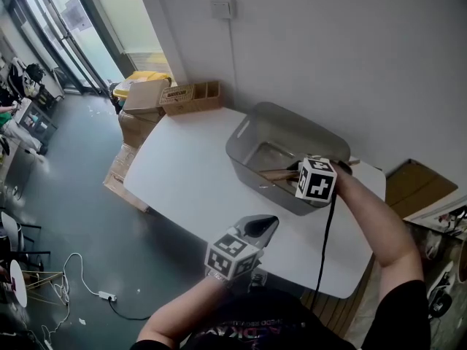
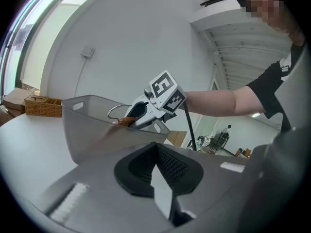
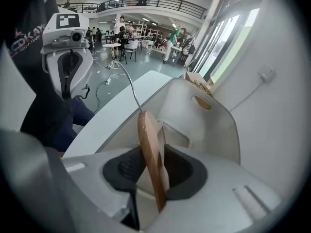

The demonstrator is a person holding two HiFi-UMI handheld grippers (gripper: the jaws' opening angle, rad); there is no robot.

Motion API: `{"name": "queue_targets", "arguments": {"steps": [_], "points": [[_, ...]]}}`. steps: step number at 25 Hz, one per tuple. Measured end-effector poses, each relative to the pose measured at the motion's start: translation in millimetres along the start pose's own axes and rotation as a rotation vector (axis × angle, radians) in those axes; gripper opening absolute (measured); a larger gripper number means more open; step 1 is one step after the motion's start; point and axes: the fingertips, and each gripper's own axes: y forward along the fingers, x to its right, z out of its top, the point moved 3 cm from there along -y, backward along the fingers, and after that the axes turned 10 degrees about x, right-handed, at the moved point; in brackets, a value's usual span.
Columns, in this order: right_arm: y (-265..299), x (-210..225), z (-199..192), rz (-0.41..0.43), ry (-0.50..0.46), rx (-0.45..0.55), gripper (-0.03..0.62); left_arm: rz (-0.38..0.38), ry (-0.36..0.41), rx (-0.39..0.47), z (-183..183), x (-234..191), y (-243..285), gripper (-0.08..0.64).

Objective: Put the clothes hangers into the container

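Note:
A grey plastic container (image 1: 252,168) stands on the white table (image 1: 182,177) near the wall. My right gripper (image 1: 294,170) reaches over its near right rim, jaws open. A wooden clothes hanger (image 3: 149,152) with a wire hook stands on edge between the pads, with a gap at the left pad. The hanger (image 1: 277,172) points down into the container. From the left gripper view the right gripper (image 2: 134,112) sits on the container's (image 2: 90,125) rim, hanger hook (image 2: 114,111) showing. My left gripper (image 1: 264,223) hovers at the table's front edge, shut and empty.
A wicker box (image 1: 191,97) stands at the table's far left corner, with cardboard boxes (image 1: 142,100) stacked on the floor beside it. The wall runs close behind the container. A power strip and cable (image 1: 106,295) lie on the floor at left.

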Motion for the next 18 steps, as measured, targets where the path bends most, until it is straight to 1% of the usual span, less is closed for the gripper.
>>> {"name": "queue_targets", "arguments": {"steps": [6, 11, 18], "points": [[-14, -11, 6, -0.045, 0.006, -0.005, 0.109, -0.018, 0.011, 0.003, -2, 9, -17, 0.005], [-24, -19, 4, -0.095, -0.03, -0.069, 0.11, -0.055, 0.019, 0.0, 0, 18, -37, 0.005], [-44, -34, 20, -0.173, 0.063, -0.09, 0.117, -0.085, 0.033, 0.001, 0, 19, -84, 0.005]]}}
